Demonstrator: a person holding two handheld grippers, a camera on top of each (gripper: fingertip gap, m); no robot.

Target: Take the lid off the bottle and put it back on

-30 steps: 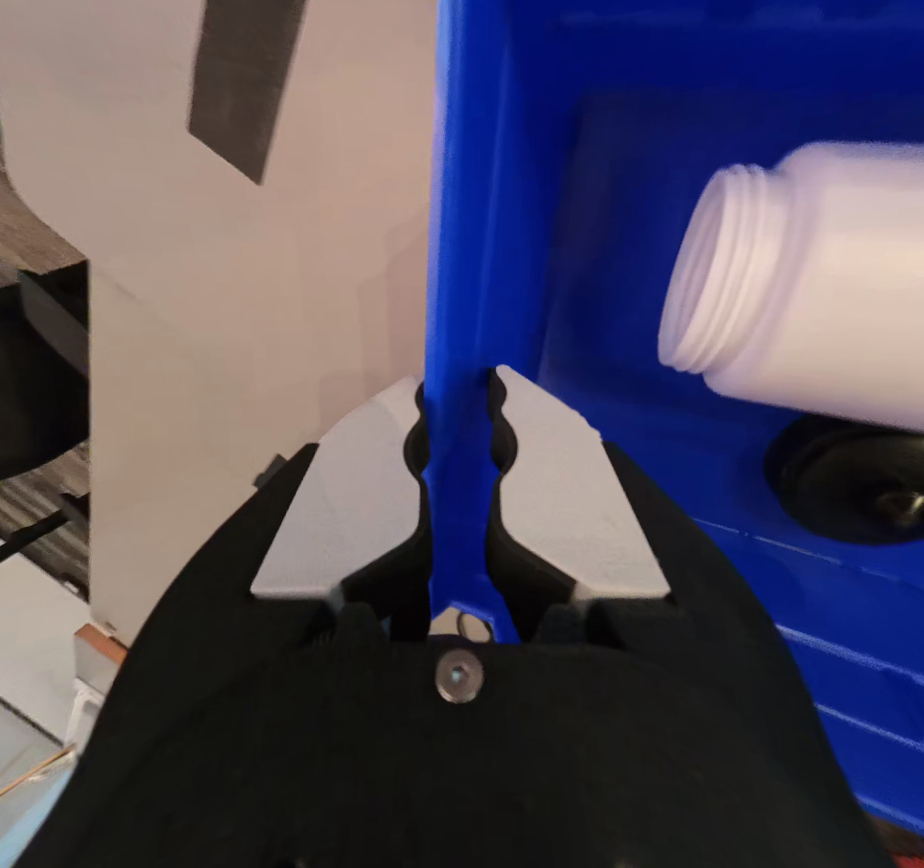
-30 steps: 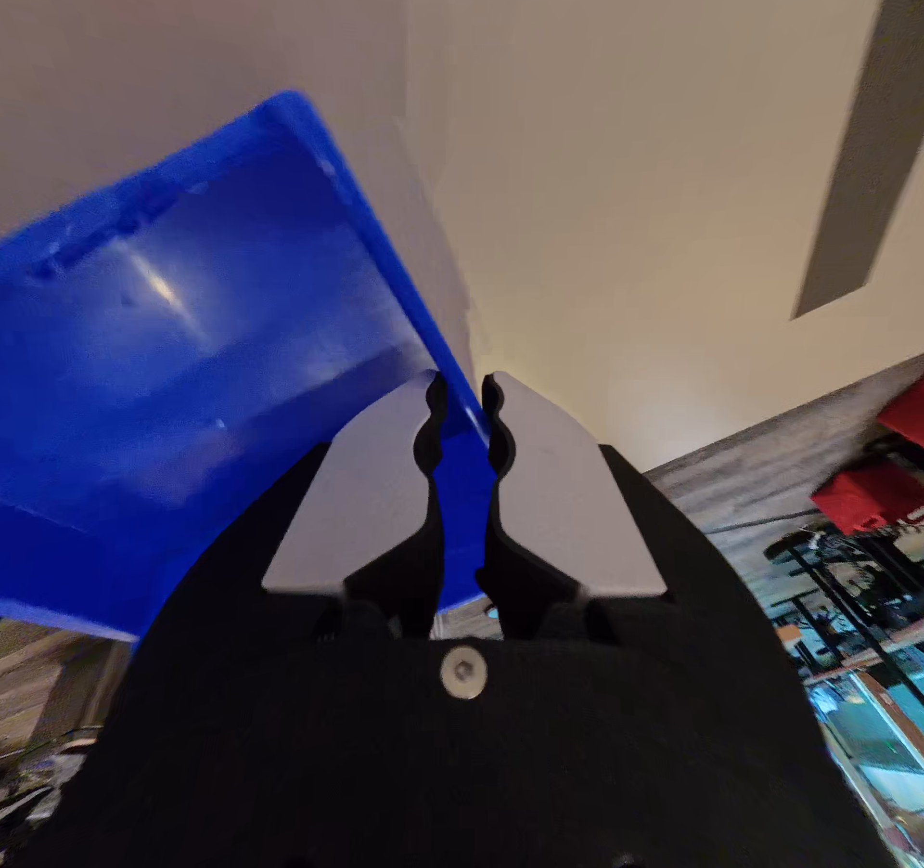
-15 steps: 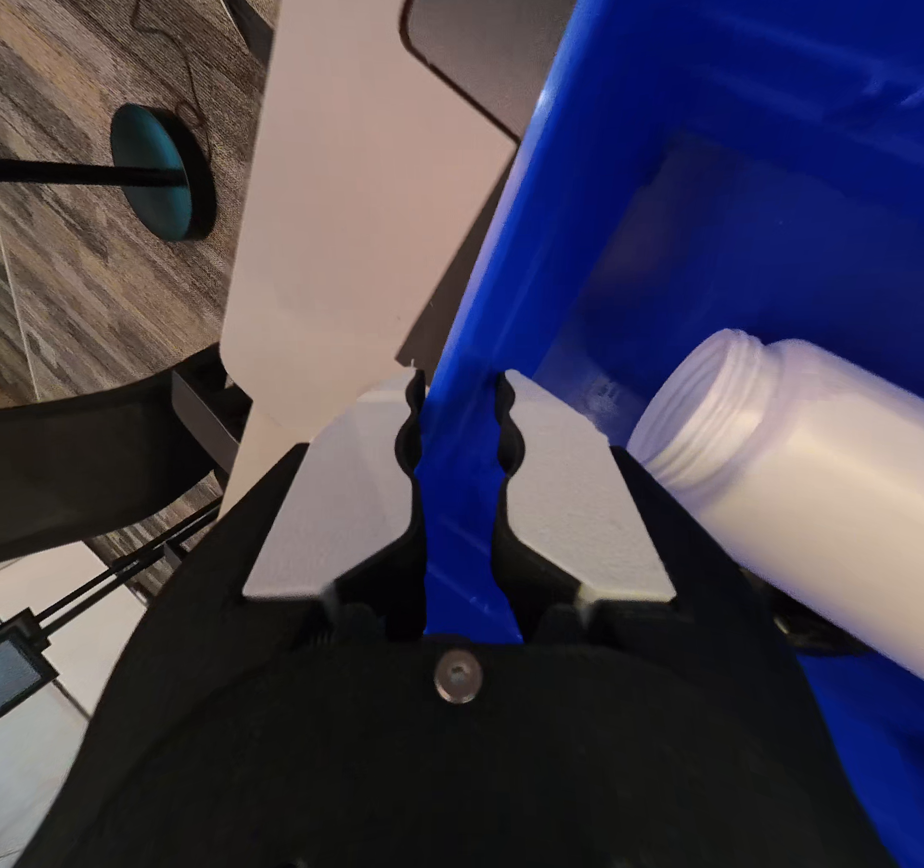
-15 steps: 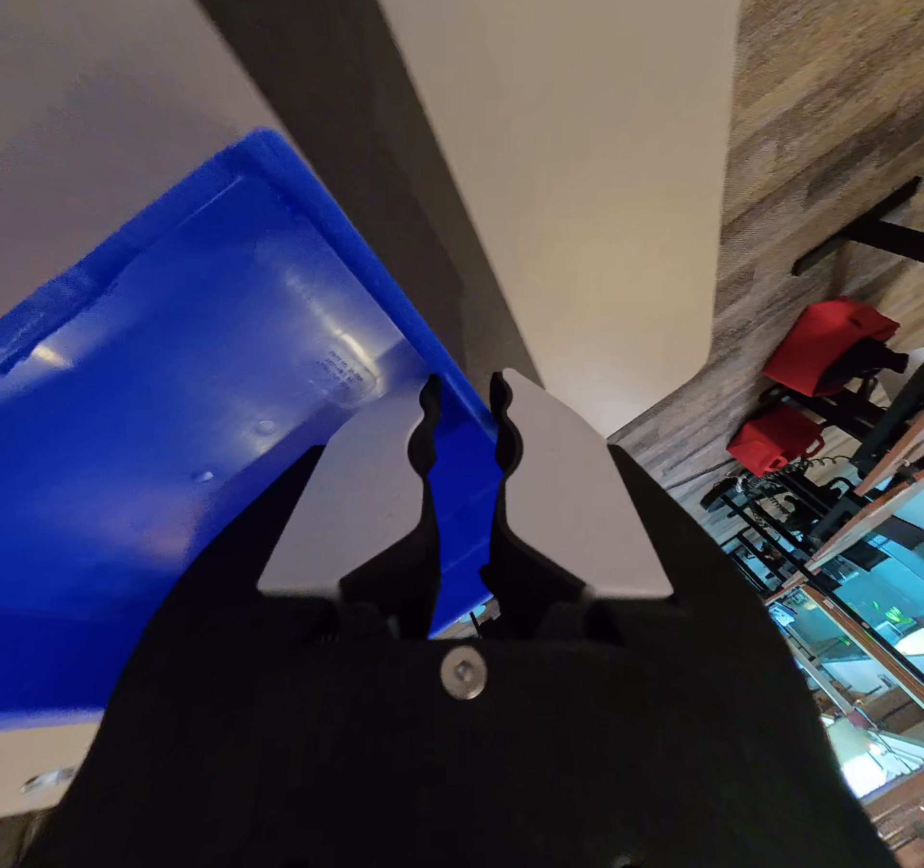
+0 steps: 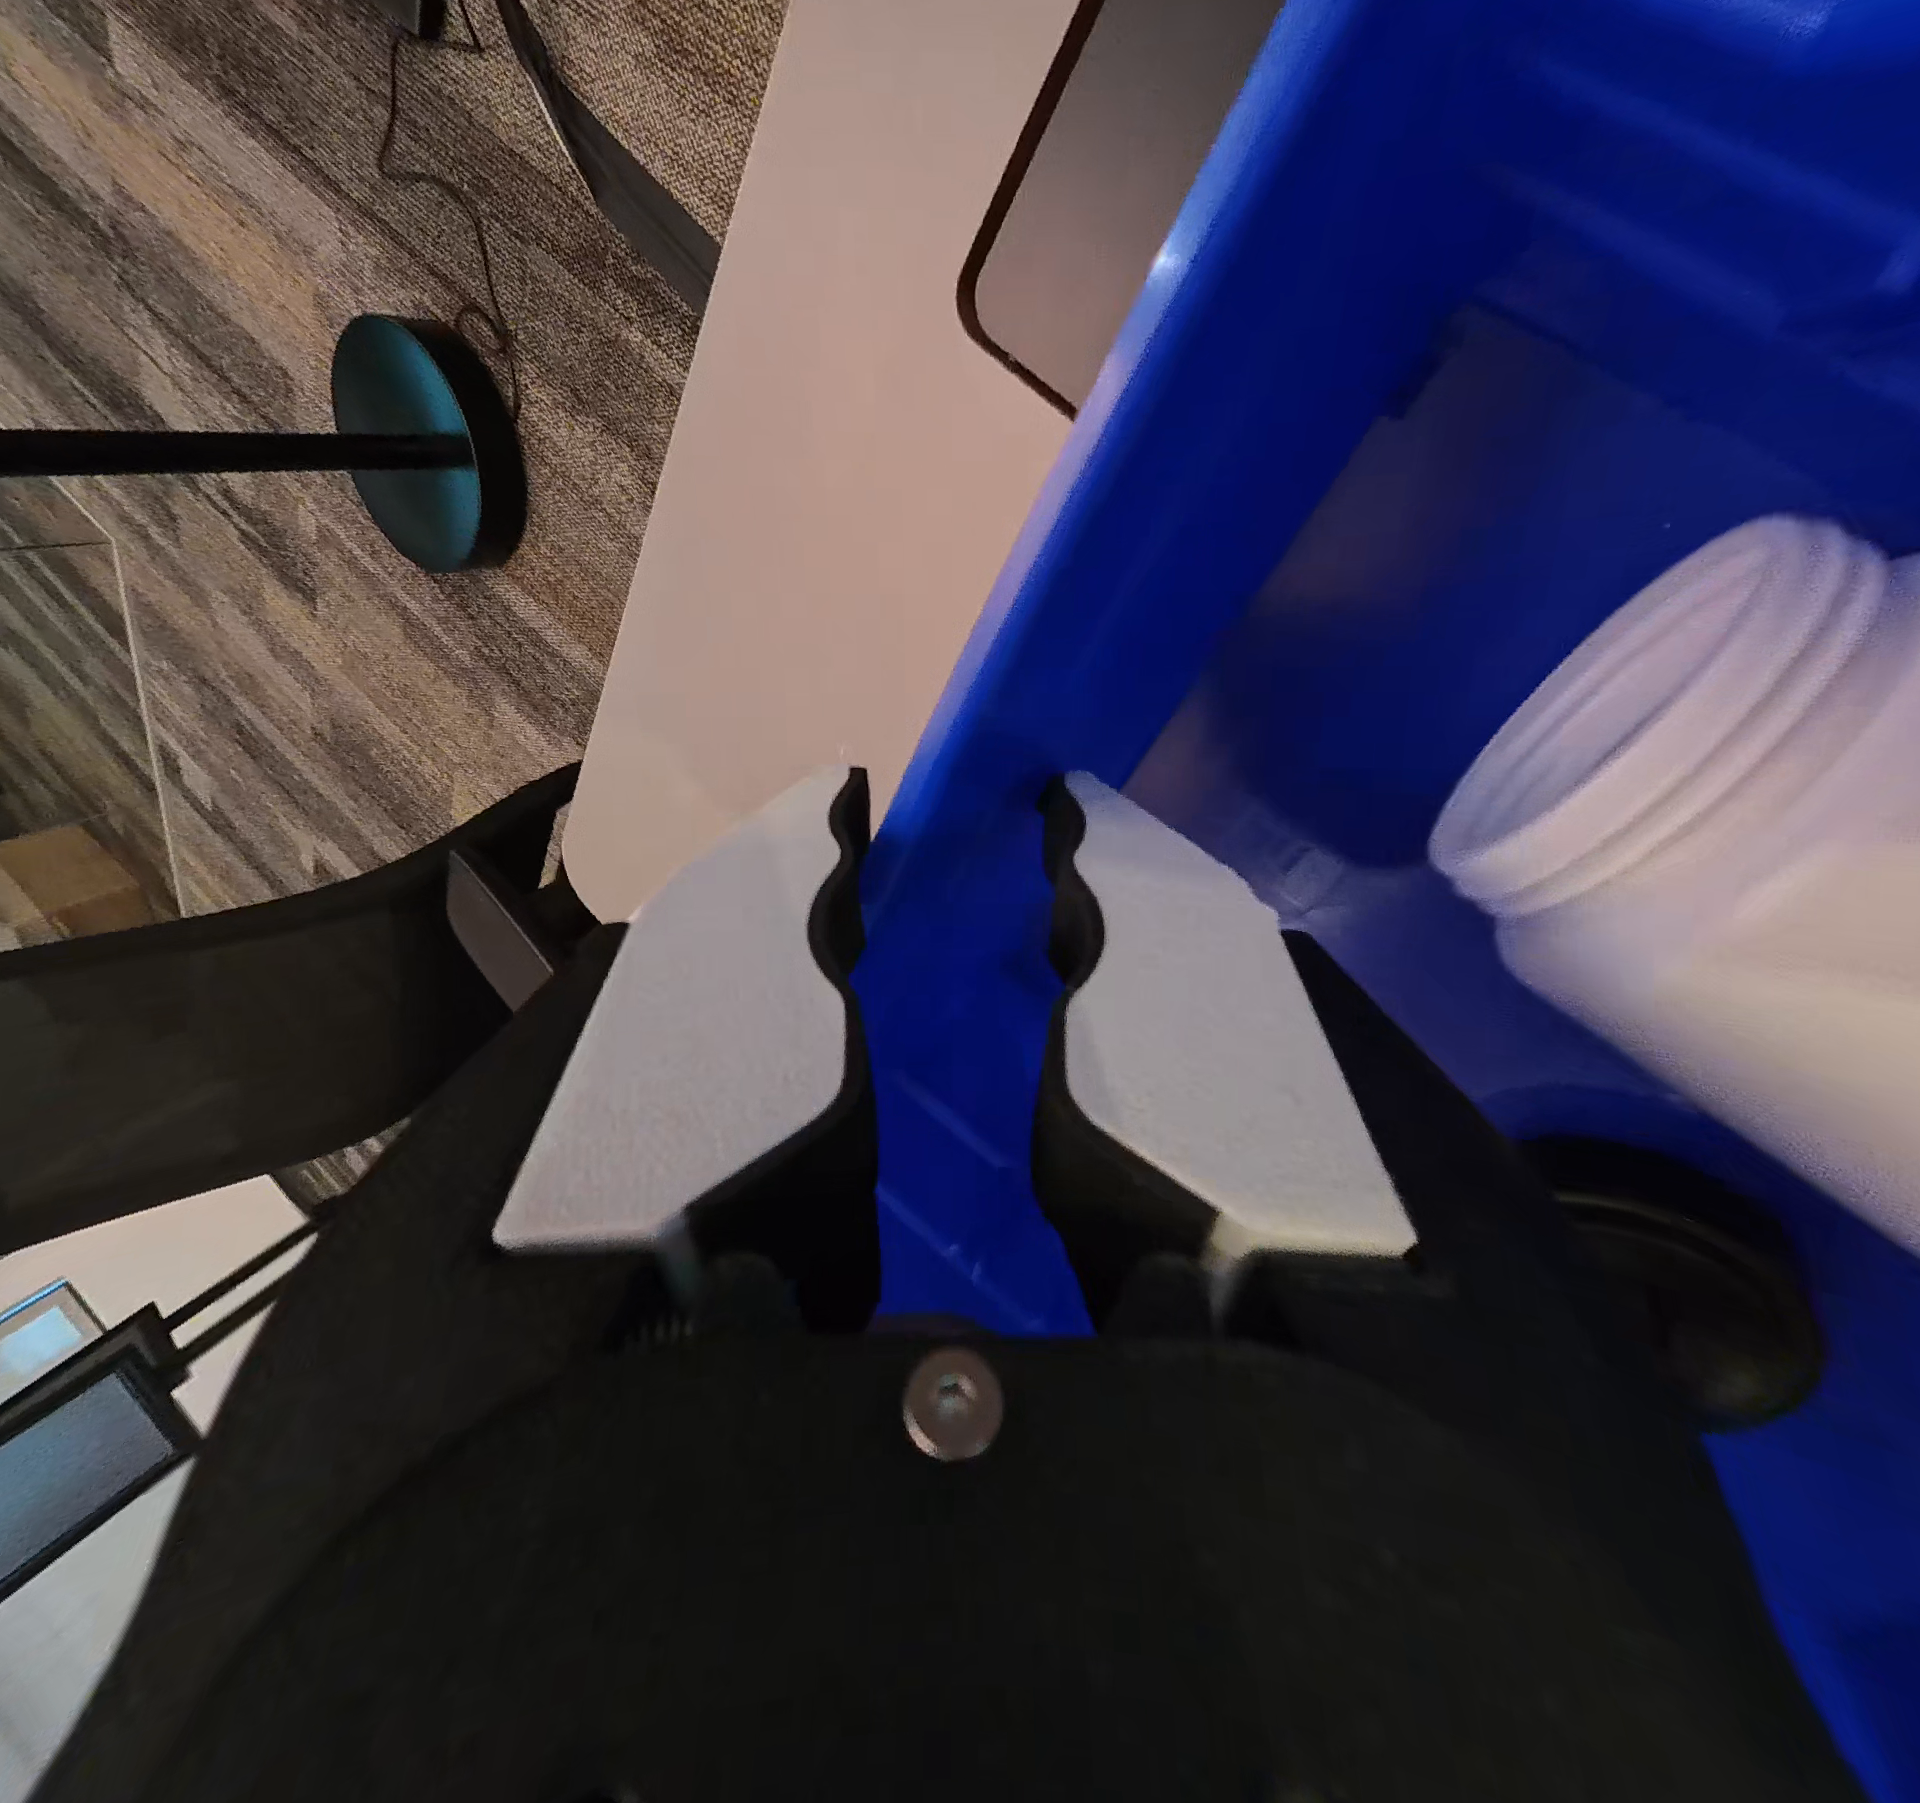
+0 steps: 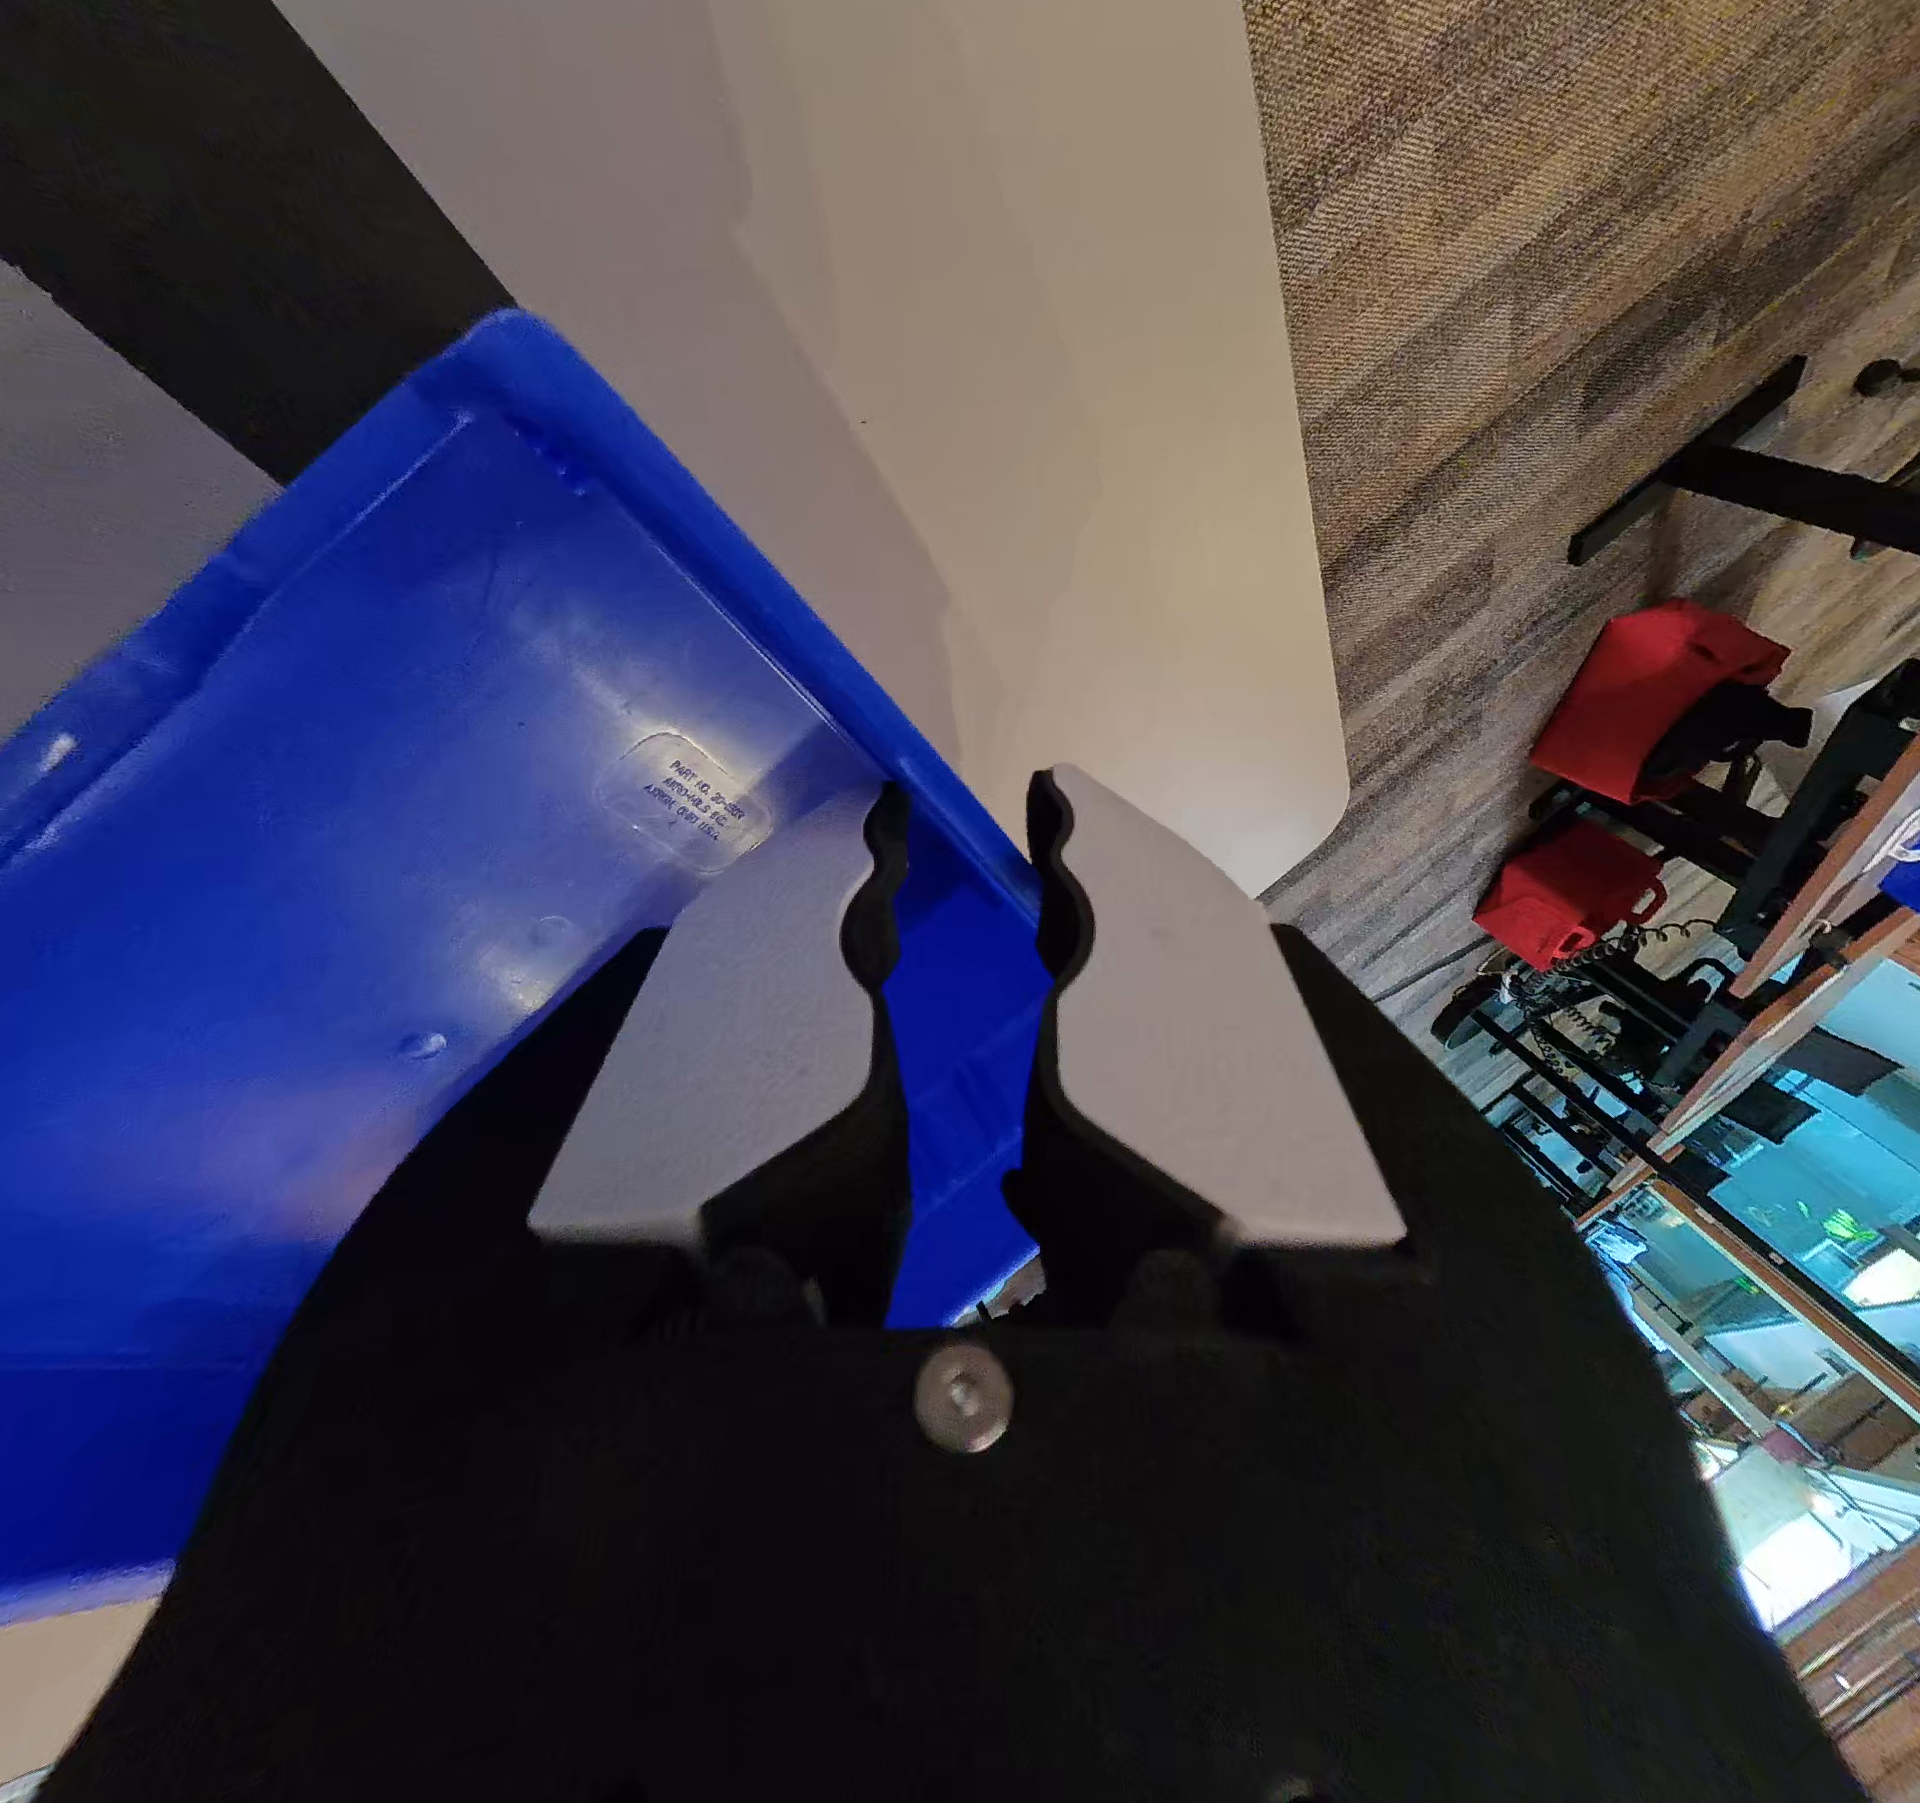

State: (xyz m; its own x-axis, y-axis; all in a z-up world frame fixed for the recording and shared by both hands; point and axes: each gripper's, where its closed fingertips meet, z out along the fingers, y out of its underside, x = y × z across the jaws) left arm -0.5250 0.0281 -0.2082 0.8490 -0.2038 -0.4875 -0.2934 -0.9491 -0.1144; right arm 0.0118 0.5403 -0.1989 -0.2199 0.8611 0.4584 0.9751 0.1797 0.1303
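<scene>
- Left gripper [image 5: 951, 818]: jaws pinching the rim wall of the blue bin [image 5: 1226, 465], one finger outside, one inside.
- Right gripper [image 6: 961, 818]: jaws likewise closed on a wall of the same blue bin [image 6: 395, 818]; the bin appears tilted and carried between the two tools, above the white table [image 6: 1039, 351].
- Bottle [image 5: 1704, 818]: white, lying on its side inside the bin near the gripped wall, threaded neck bare and open.
- Lid [image 5: 1704, 1306]: a dark round item under the bottle on the bin floor is probably the lid; blurred, not certain.
- Progress, as judged: removal is done; refitting is outstanding, and neither tool is free for it.
- Obstructions: the bin walls hem in the bottle; loose contents may roll while tilted.
- Surroundings: carpeted floor [image 5: 208, 195], a round stand base [image 5: 416, 444], red seats [image 6: 1652, 683] beyond the table edge.
</scene>
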